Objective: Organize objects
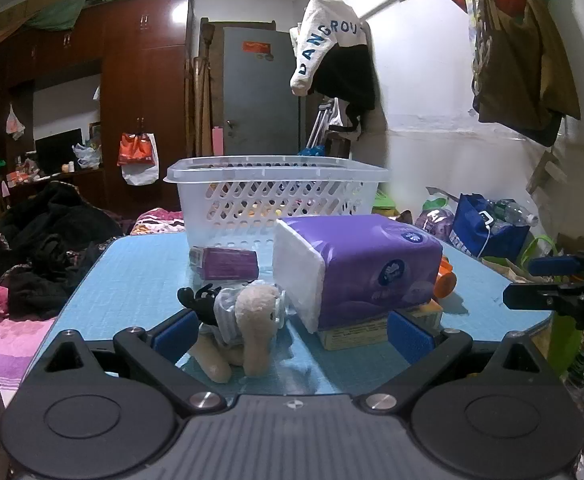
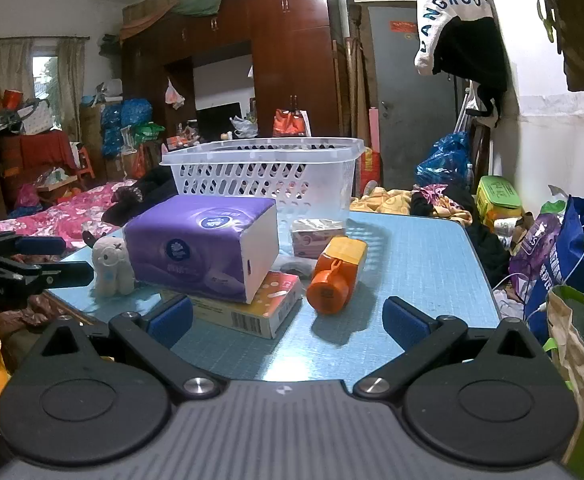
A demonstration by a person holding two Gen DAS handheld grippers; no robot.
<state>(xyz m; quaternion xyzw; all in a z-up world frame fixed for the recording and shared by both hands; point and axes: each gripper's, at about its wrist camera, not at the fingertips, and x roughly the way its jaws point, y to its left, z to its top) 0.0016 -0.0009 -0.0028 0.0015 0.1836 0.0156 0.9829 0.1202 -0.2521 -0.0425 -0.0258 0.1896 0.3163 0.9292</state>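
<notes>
A white slotted basket [image 1: 276,192] [image 2: 268,172] stands at the far end of the blue table [image 1: 132,268] [image 2: 420,264]. A purple tissue pack [image 1: 364,264] [image 2: 200,248] lies on a flat box [image 2: 252,312] [image 1: 352,334]. A small plush toy [image 1: 244,316] [image 2: 110,264] stands to its left. An orange bottle [image 2: 334,274] [image 1: 444,280] lies on its side to its right. A small purple packet [image 1: 224,262] lies in front of the basket. My left gripper [image 1: 290,334] is open, close to the plush and the pack. My right gripper [image 2: 288,318] is open before the box and bottle.
A pale wrapped packet [image 2: 316,234] lies by the basket. A bed with dark clothes [image 1: 40,248] lies left of the table. Bags [image 2: 564,248] crowd the floor on the right. A wardrobe [image 2: 284,60] and a grey door [image 1: 260,92] stand behind.
</notes>
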